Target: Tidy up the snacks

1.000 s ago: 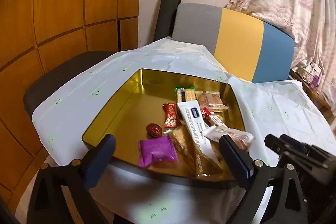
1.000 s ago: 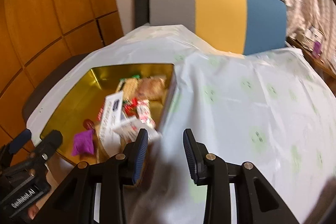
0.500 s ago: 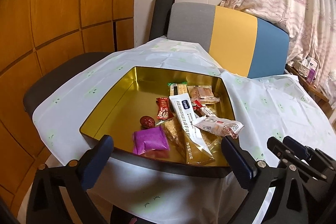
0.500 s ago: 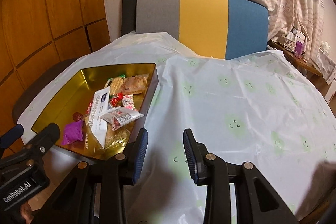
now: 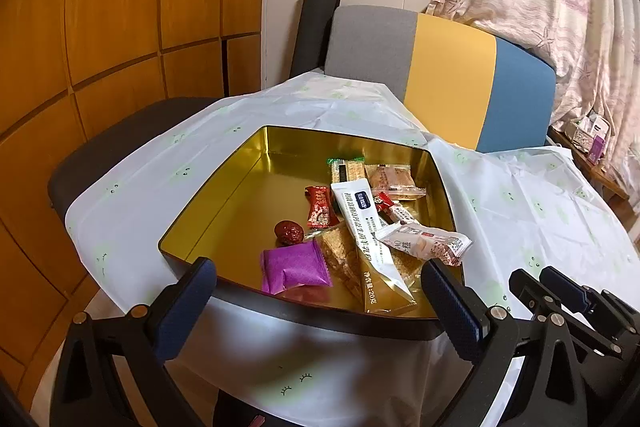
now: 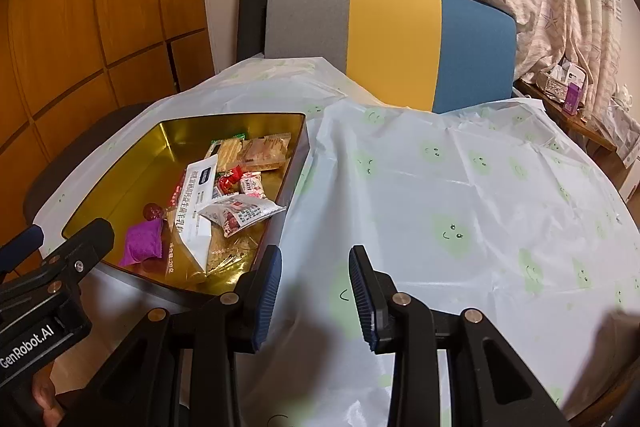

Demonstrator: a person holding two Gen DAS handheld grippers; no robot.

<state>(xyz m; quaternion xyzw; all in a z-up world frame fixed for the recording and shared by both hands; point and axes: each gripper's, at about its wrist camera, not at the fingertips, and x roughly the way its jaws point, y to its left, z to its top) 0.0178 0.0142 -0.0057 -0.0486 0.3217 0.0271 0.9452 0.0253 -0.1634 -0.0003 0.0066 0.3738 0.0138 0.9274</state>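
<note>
Left gripper (image 5: 318, 301) jaws released, empty, before the tin (image 5: 224, 187) of snacks (image 5: 360, 227). Right gripper (image 6: 314, 293) jaws released, empty, over the surface (image 6: 460, 187).

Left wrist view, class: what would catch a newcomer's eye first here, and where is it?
The gold-lined tin on the smiley-print tablecloth draws the eye first, its snacks heaped toward its right side, with a purple packet at the near edge. Behind the table stands a chair back in grey, yellow and blue.

Both grippers seem to have backed away from the tin (image 5: 440, 179).
</note>
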